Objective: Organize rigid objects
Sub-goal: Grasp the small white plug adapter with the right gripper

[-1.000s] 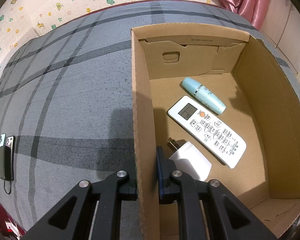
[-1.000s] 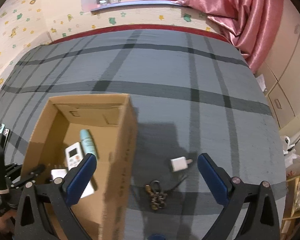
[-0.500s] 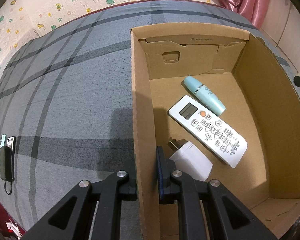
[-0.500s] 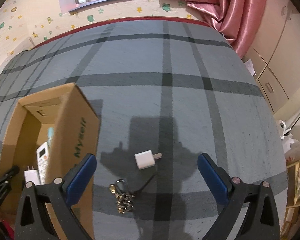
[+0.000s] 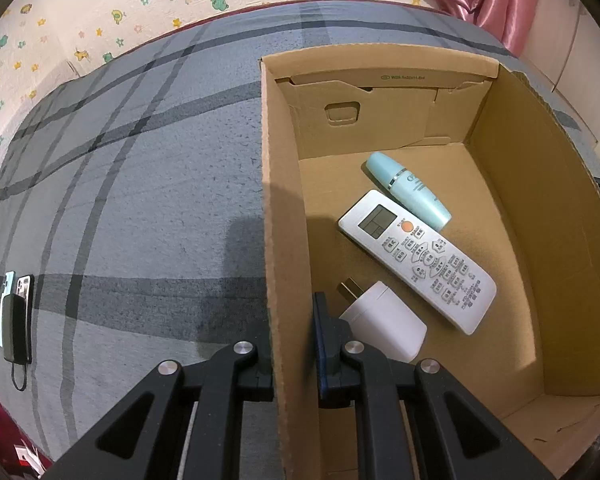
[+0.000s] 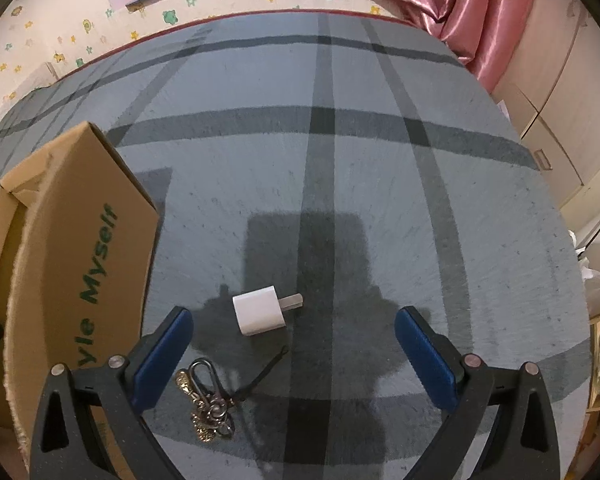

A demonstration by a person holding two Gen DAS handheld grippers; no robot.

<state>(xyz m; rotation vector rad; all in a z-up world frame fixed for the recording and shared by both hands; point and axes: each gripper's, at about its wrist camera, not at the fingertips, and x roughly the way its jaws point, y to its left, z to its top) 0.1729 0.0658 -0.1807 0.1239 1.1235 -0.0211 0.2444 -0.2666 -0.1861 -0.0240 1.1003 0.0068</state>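
A brown cardboard box (image 5: 560, 216) stands on a grey plaid bed cover. In it lie a white remote (image 5: 416, 260), a pale blue bottle (image 5: 408, 190) and a white charger plug (image 5: 384, 326). My left gripper (image 5: 294, 344) is shut on the box's left wall (image 5: 280, 200), one finger outside and one inside. In the right wrist view my right gripper (image 6: 292, 332) hangs open over the cover, jaws wide. A small white charger cube (image 6: 260, 314) lies between its fingertips, untouched. A bunch of keys (image 6: 208, 402) with a dark cord lies by the left finger. The box (image 6: 80, 260) stands to the left.
Two phones and a dark power bank (image 5: 16, 316) lie at the left edge of the cover (image 5: 120, 200). A pink curtain (image 6: 480, 12) hangs at the back right, with cupboard doors (image 6: 560, 120) beside it. A patterned wall (image 6: 100, 28) runs along the far edge.
My right gripper has sunk and moved right, away from the box; the charger cube now sits between its open jaws, larger in view. The left gripper and box have stayed still.
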